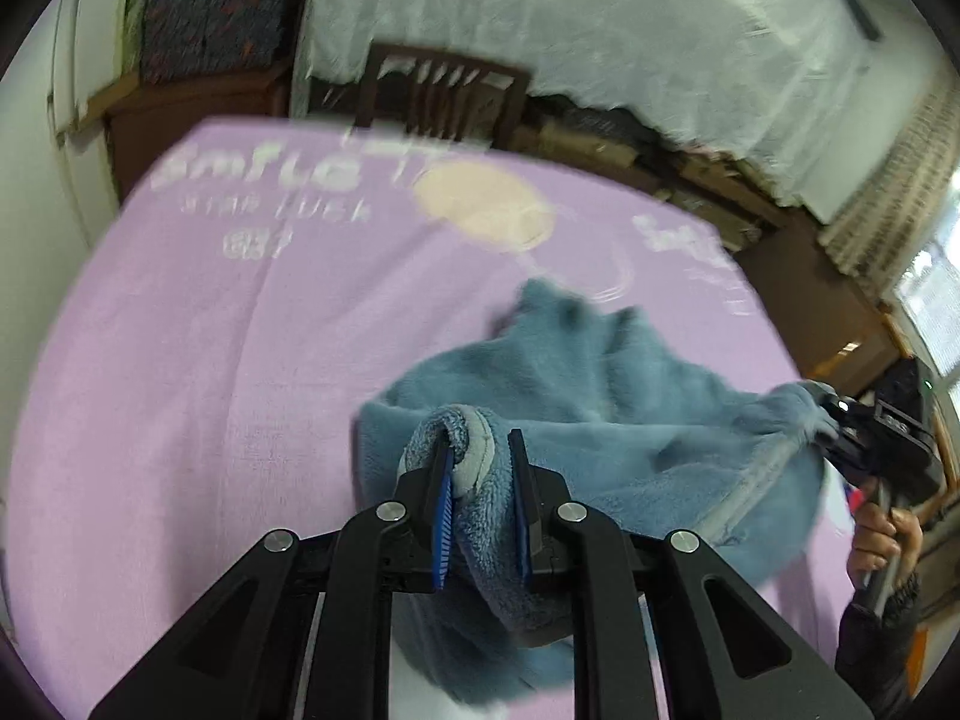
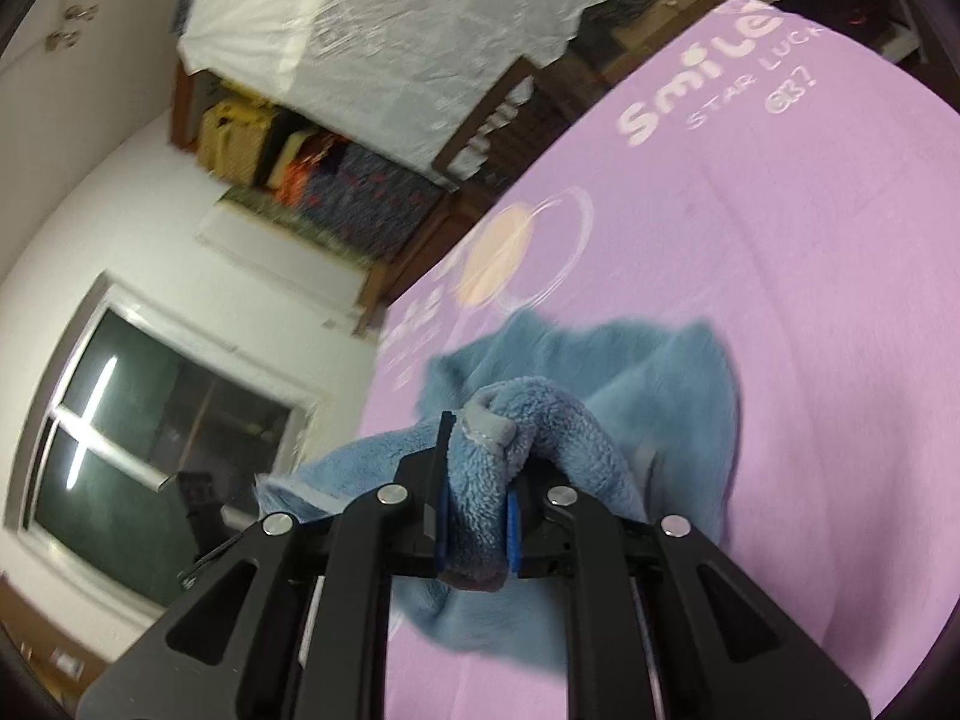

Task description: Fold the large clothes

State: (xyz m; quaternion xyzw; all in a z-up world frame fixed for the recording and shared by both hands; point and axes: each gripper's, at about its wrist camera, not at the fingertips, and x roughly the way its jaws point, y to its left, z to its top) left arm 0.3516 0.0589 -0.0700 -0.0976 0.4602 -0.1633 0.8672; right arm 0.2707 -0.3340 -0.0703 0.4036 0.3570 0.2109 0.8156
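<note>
Lilac printed cloth (image 1: pixel 180 360) covers the counter; behind stands a plastic-draped shelf (image 1: pixel 600 30). Left tool (image 1: pixel 480 468) and right tool (image 2: pixel 477 468) each pinch the blue fleece garment (image 1: pixel 630 396), its lower part hidden.

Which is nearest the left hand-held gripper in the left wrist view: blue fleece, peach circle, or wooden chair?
1. Blue fleece, clamped in the left hand-held gripper.
2. Peach circle, printed mid-sheet, beyond the fleece.
3. Wooden chair, past the sheet's far edge.

Blue fleece garment (image 1: pixel 630 396), grey trim. Lilac cover (image 1: pixel 210 360) with white lettering, cream circle (image 1: pixel 486 204). Black tools, blue pads (image 1: pixel 443 534).
</note>
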